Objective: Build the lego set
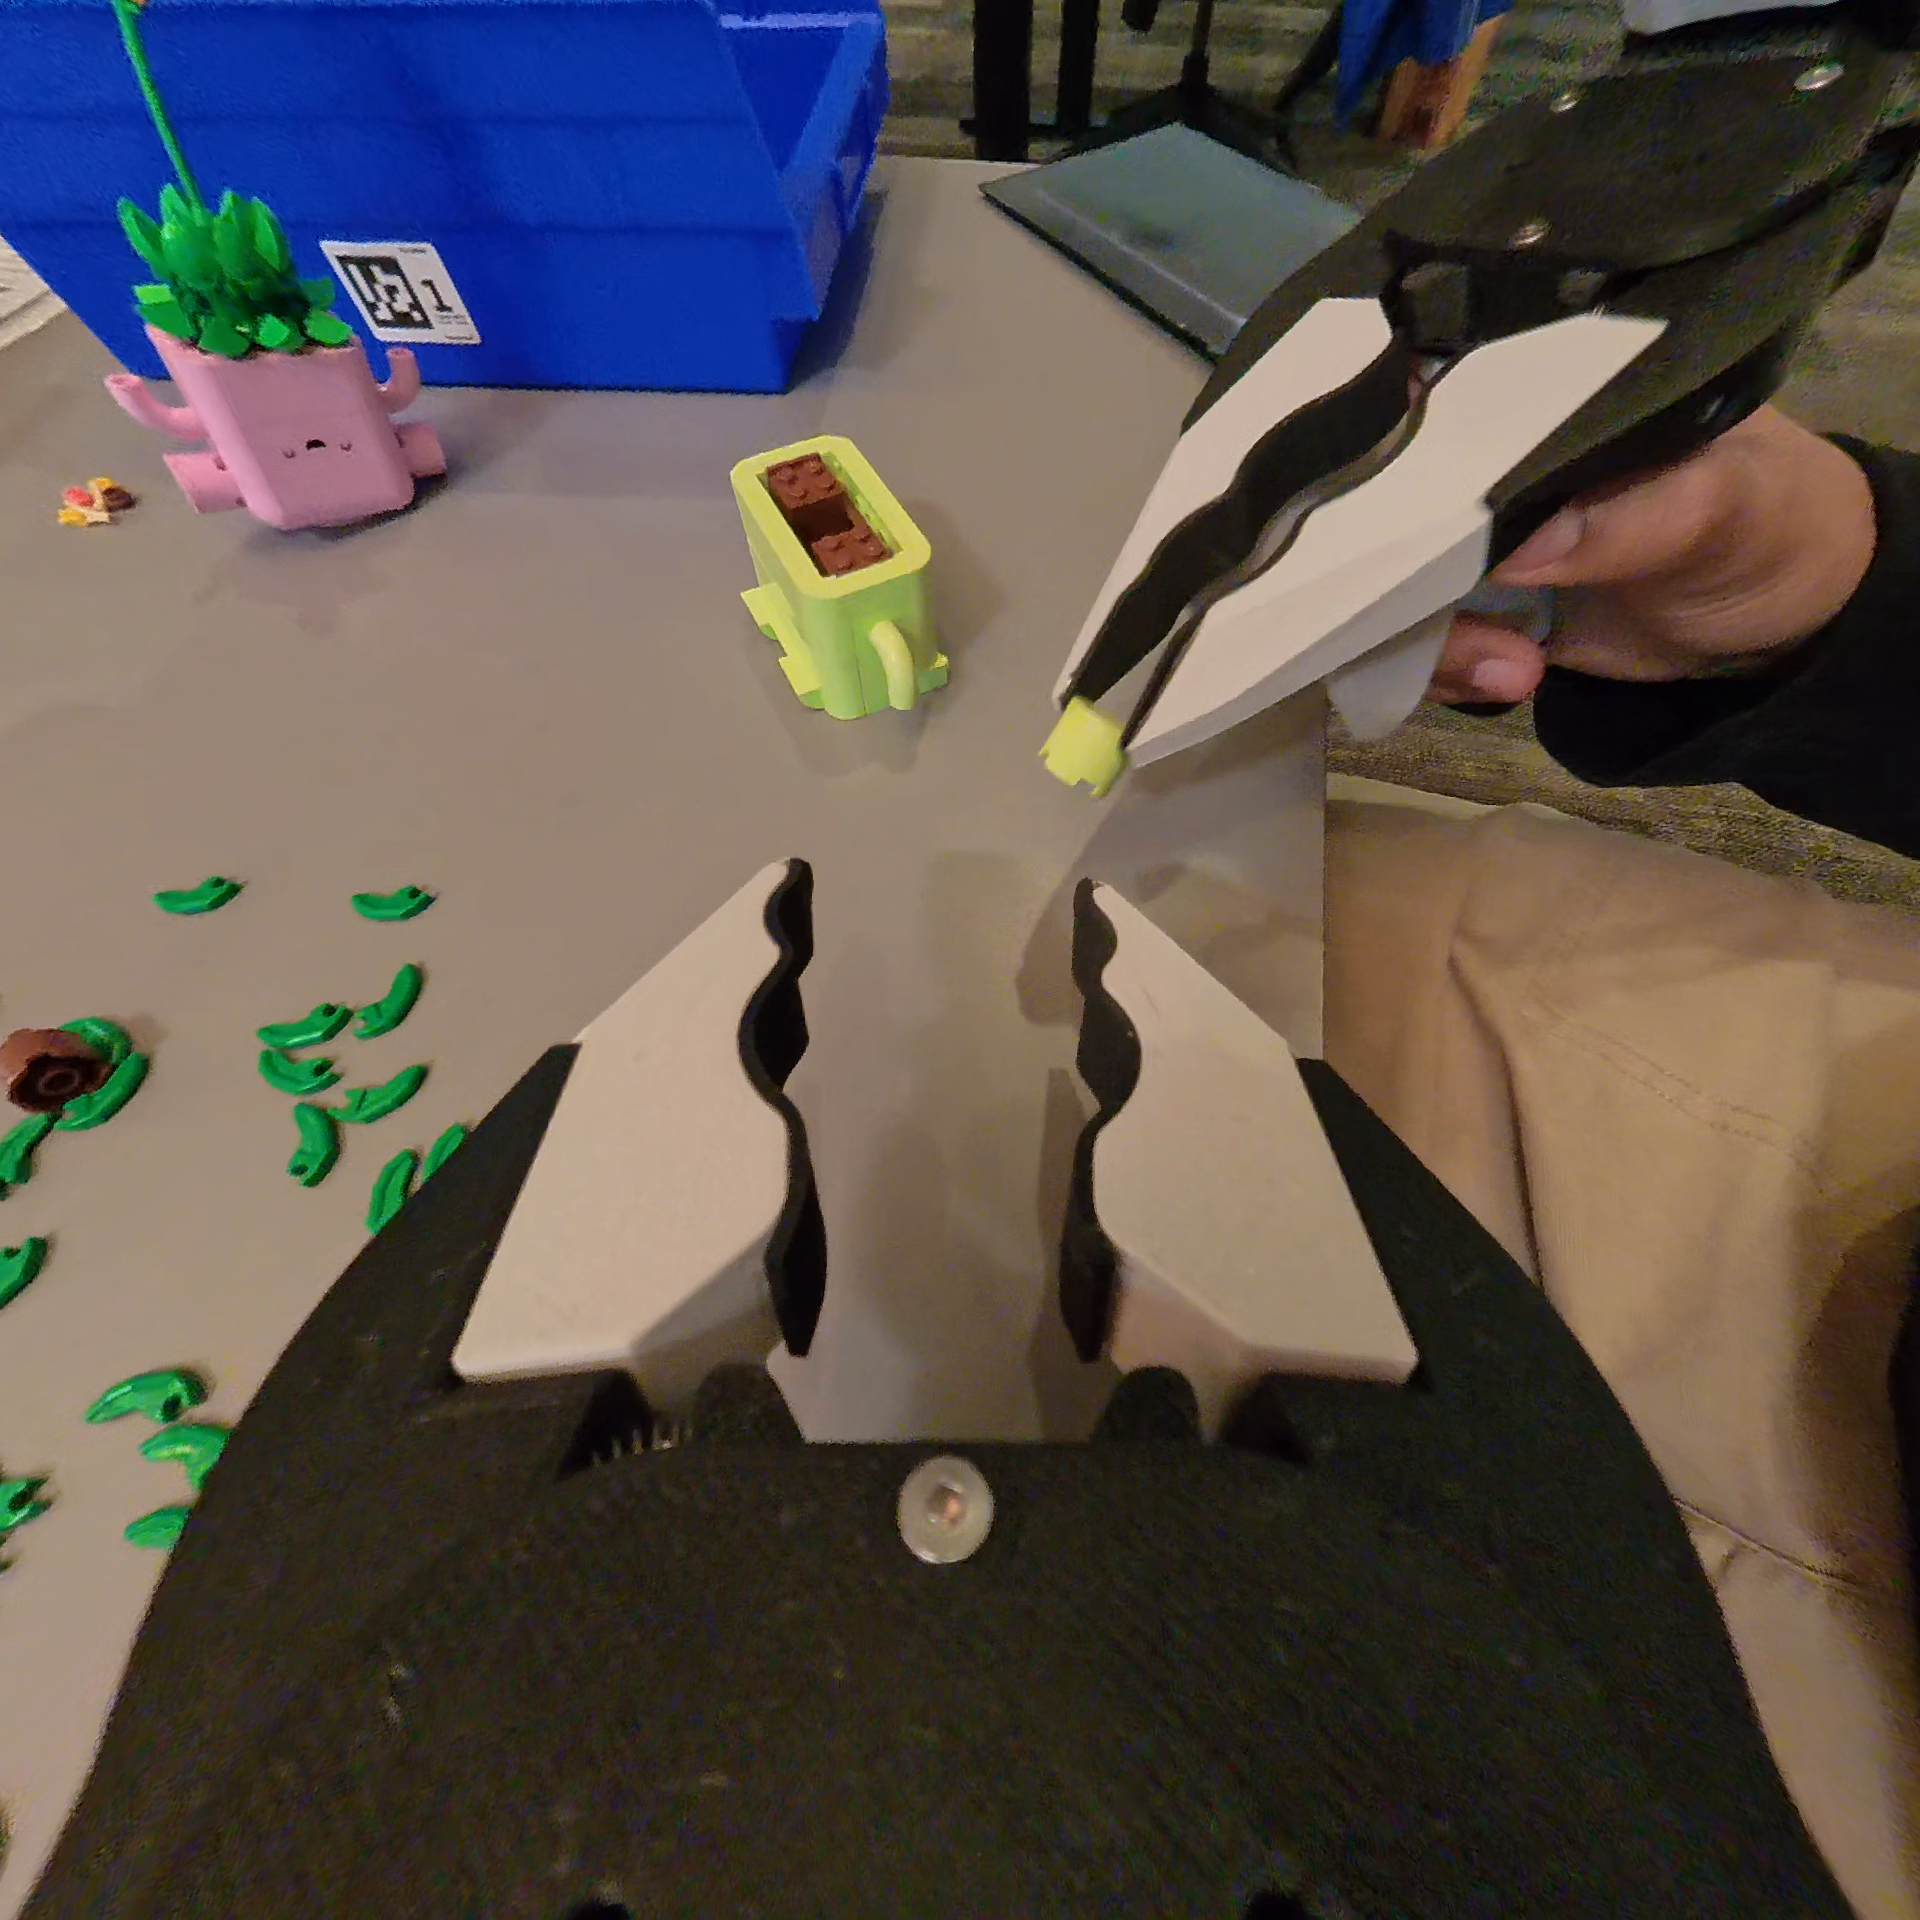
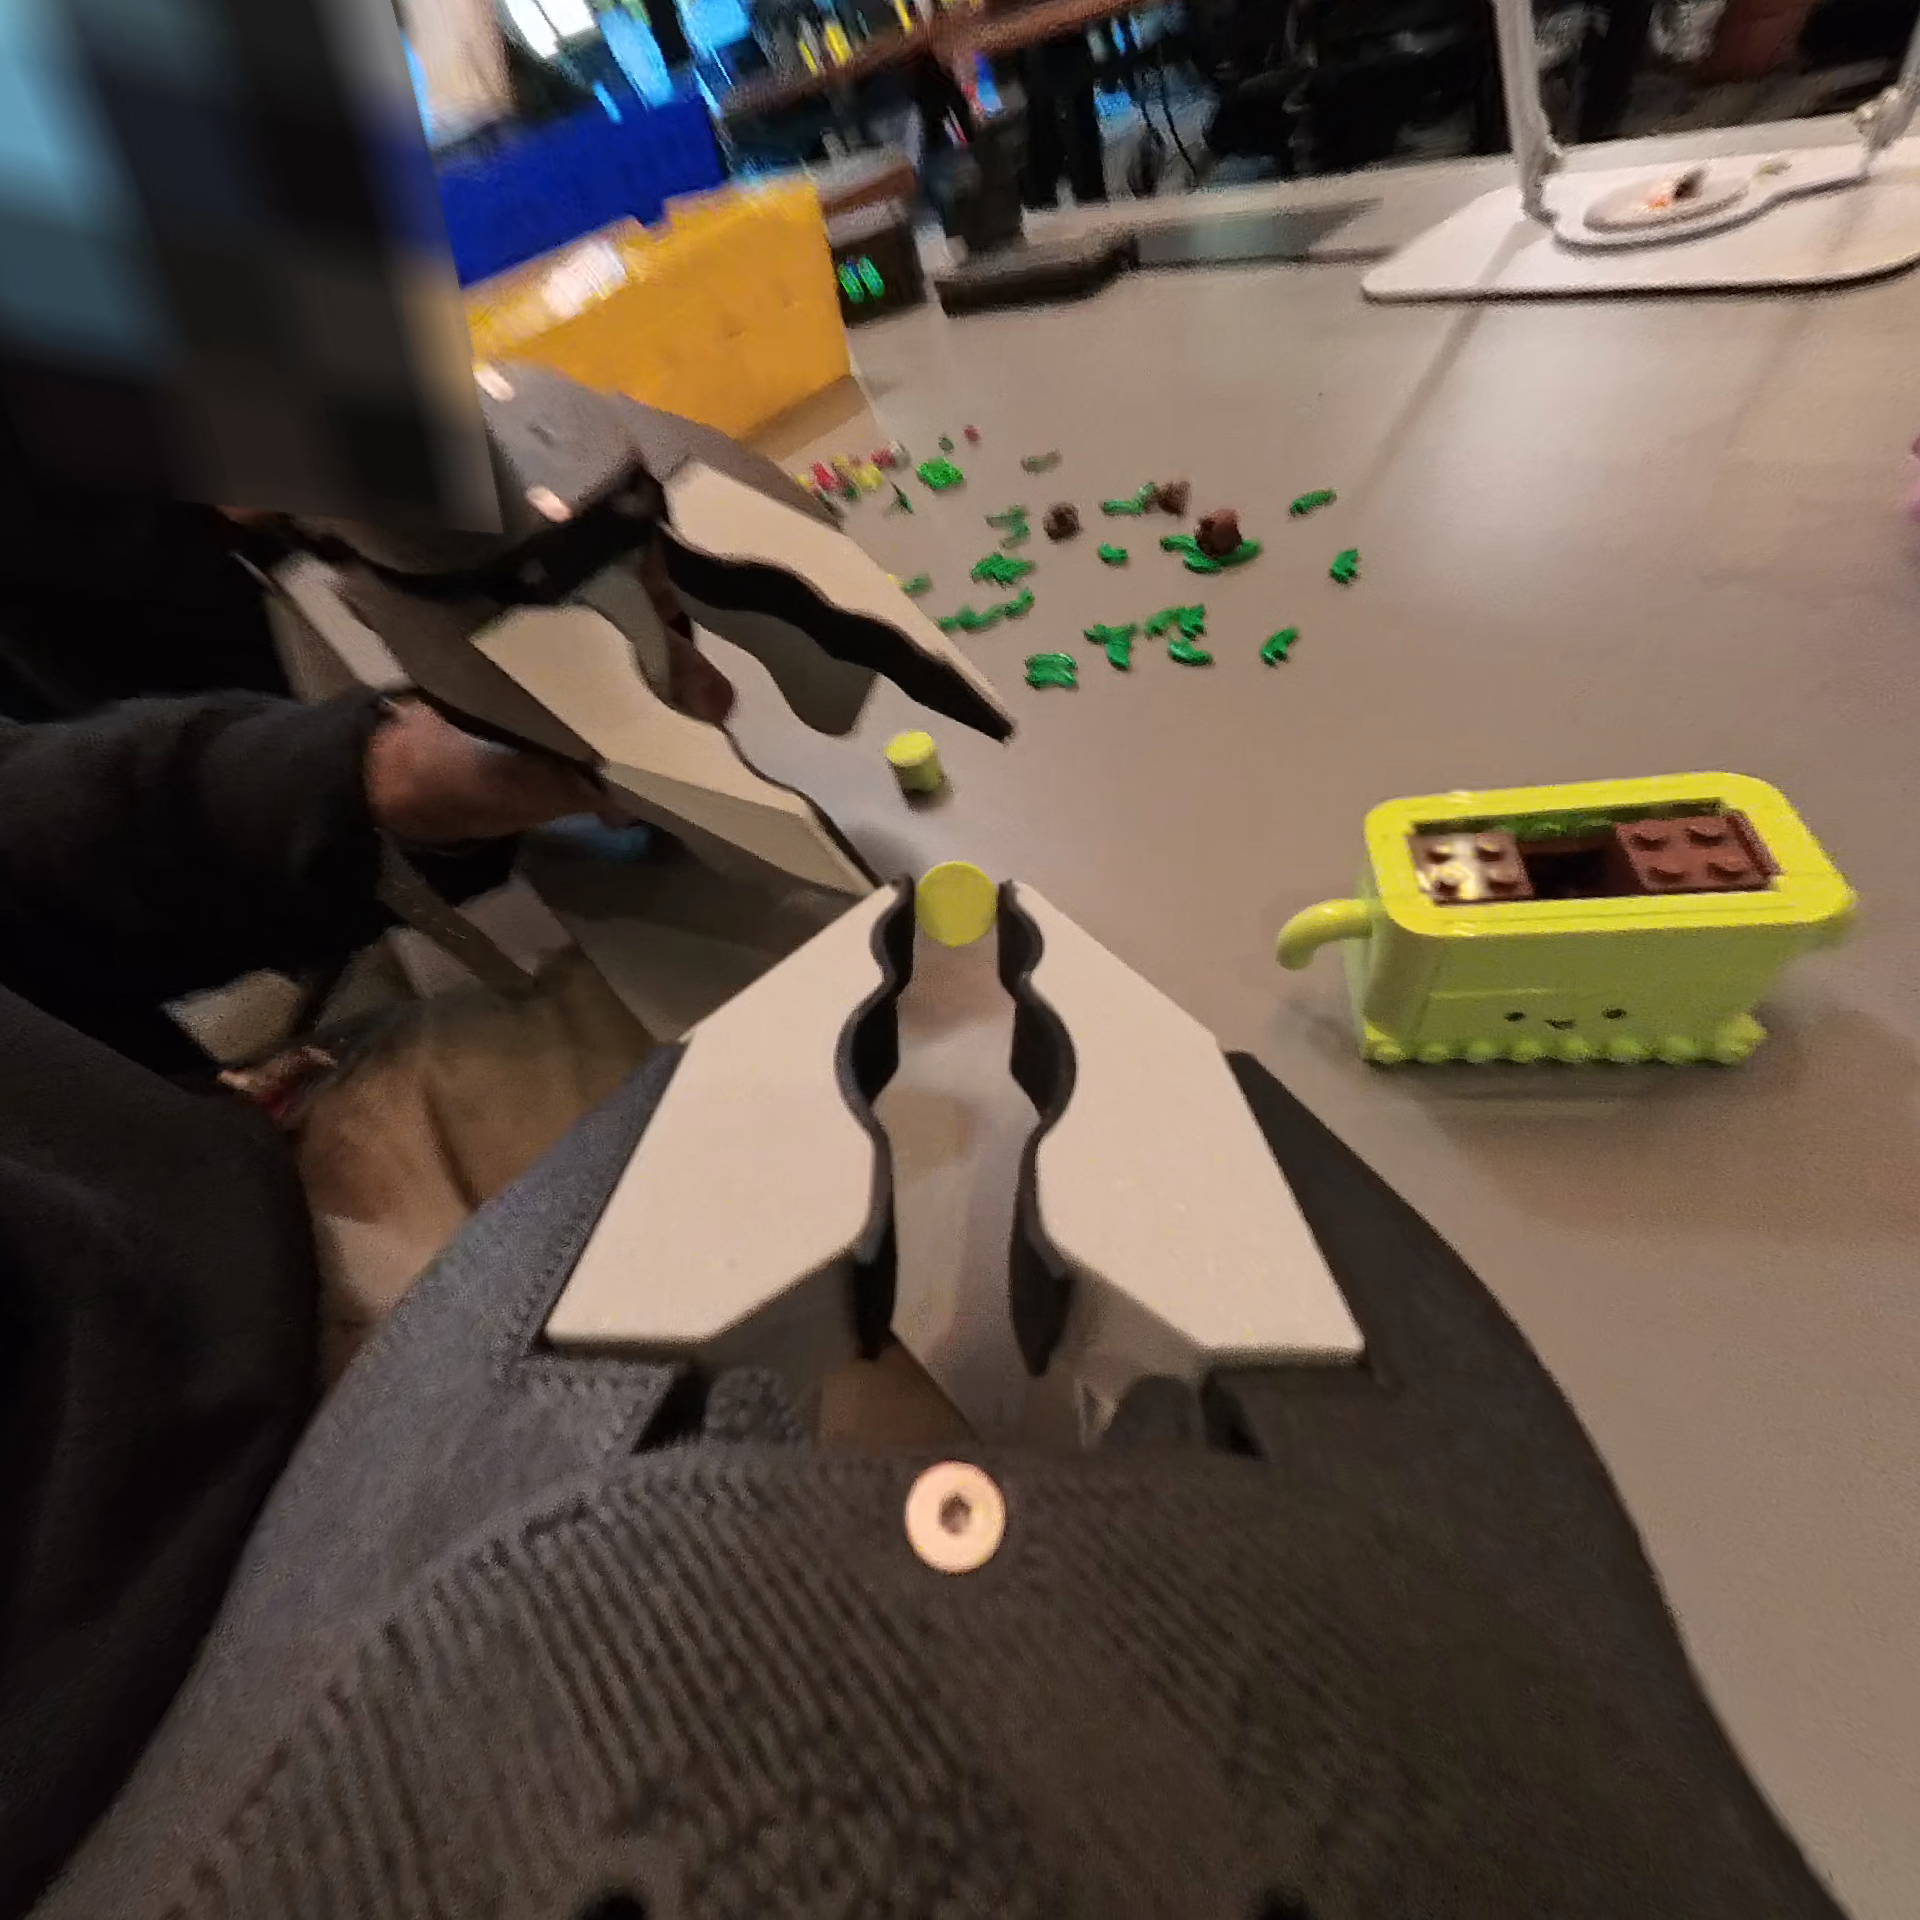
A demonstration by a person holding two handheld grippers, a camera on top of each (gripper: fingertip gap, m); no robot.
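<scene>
Right wrist view: right gripper pinching round lime stud; left gripper spread, wavy black pads bare; glossy lime pot near.

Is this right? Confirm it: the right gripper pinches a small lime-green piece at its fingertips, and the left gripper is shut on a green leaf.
Not quite. The right gripper does pinch the small lime-green piece, but the left gripper is open and holds nothing; the left wrist view shows this. The green leaves lie loose on the table.

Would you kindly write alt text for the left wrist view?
The open left gripper hovers over a grey table while the right gripper pinches a small lime piece near a lime pot.
</scene>
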